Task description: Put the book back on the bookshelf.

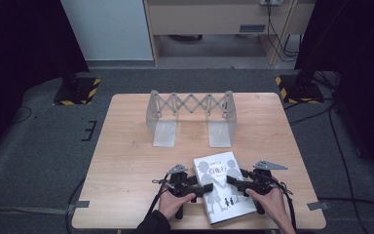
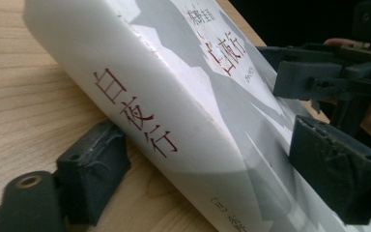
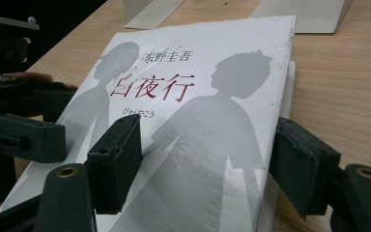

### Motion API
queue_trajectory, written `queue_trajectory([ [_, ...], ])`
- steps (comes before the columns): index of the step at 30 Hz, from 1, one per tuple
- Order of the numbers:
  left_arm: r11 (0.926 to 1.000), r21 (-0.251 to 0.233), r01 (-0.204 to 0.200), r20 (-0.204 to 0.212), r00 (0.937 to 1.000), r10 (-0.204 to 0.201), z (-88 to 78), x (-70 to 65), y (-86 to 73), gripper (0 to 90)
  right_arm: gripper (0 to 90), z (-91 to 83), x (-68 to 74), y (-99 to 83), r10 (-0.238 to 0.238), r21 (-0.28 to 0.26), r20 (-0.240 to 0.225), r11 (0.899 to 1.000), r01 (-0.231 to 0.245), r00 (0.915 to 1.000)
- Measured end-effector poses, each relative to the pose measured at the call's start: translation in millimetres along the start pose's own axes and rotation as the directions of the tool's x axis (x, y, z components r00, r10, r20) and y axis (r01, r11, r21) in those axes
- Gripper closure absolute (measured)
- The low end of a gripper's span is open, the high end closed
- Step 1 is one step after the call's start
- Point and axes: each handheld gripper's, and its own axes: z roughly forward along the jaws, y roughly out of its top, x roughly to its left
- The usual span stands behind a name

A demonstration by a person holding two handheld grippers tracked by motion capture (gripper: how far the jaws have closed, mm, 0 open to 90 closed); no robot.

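White paperback book (image 1: 221, 187) with grey silhouette figures and red lettering on the cover is lying near the front edge of the light wooden table (image 1: 126, 161), a bit right of centre, and both hands are working on it at once.

Left gripper (image 1: 198, 187) comes in at the book's spine side. In the left gripper view the spine with its red characters (image 2: 135, 111) runs diagonally between the two black jaws, one jaw down on the table side under the spine and the other over the cover. Looks like the spine edge is tipped up off the wood a little, but whether the pads are actually pressing is hard to call, so can't tell if it's a real clamp.

Right gripper (image 1: 233, 181) sits at the opposite long edge. In the right gripper view its jaws are apart, one pad (image 3: 116, 162) resting over the cover near the grey figure, the other out past the page edge above the table, not squeezing anything as far as the view shows.

Person's left hand (image 1: 173, 204) and right hand (image 1: 268, 202) are at the near edge of the table.

Farther back stands a grey metal expandable book rack (image 1: 191, 117) with a scissor lattice between two end plates, well apart from the book.
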Motion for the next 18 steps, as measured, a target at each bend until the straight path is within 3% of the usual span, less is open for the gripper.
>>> queue_trajectory([
  [9,0.9997,-0.010,-0.022,0.005,0.9997,0.022,-3.9,-1.3,1.2,15.6,40.6,-3.3,0.8,4.5,-0.007,-0.023,-0.006,1.000,0.006,1.0000],
  [16,0.9923,-0.096,-0.078,-0.013,0.9969,0.077,-16.2,-6.7,10.3,22.4,48.8,-9.9,4.6,9.8,-0.024,-0.118,-0.017,0.993,0.022,0.9996],
  [18,0.9898,-0.117,-0.081,0.007,0.9966,0.082,-18.4,-6.2,12.7,24.5,50.5,-11.2,7.3,11.7,-0.030,-0.156,-0.023,0.988,0.026,0.9993],
])
